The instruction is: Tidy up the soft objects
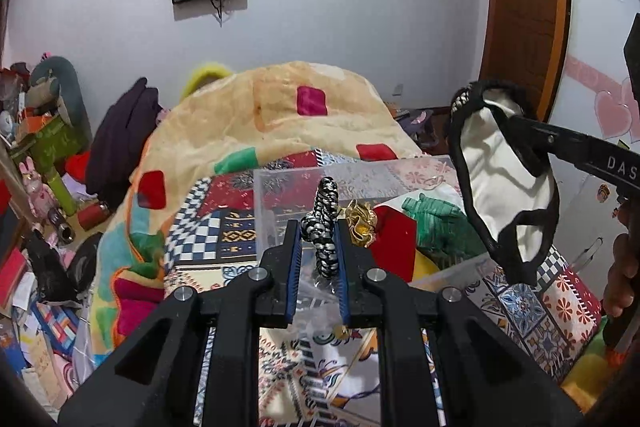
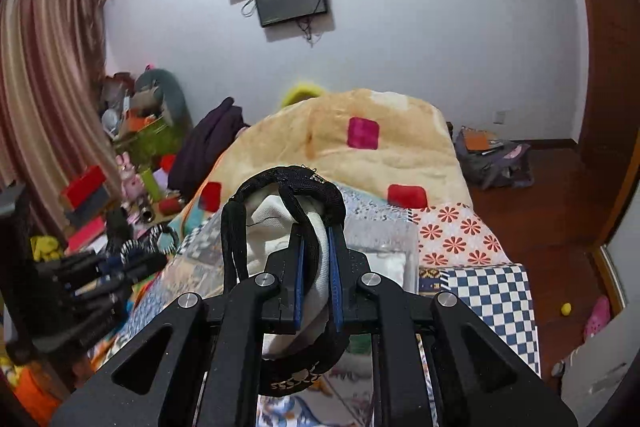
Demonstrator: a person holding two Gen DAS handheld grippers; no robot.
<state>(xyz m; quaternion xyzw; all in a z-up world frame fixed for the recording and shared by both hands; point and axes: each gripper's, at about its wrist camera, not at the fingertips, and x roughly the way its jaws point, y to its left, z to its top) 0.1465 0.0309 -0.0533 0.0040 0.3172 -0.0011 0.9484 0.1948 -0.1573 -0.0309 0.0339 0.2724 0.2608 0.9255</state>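
Blue-padded left gripper [image 1: 317, 251]: clenched on a black-and-white braided fabric scrunchie [image 1: 323, 227], held upright just above the clear plastic storage box [image 1: 276, 187].
Right gripper [image 2: 316, 267]: clamped on a white cloth garment with black elastic trim [image 2: 276, 227], which hangs in the air to the right of the box.
Inside the box: a crumpled gold fabric piece [image 1: 360, 223], a red cloth [image 1: 394, 239] and a green knitted item [image 1: 436, 223].
Under the box: a patchwork bedcover [image 1: 532, 307].
Behind the box: a cream fleece blanket with coloured squares [image 1: 280, 107].
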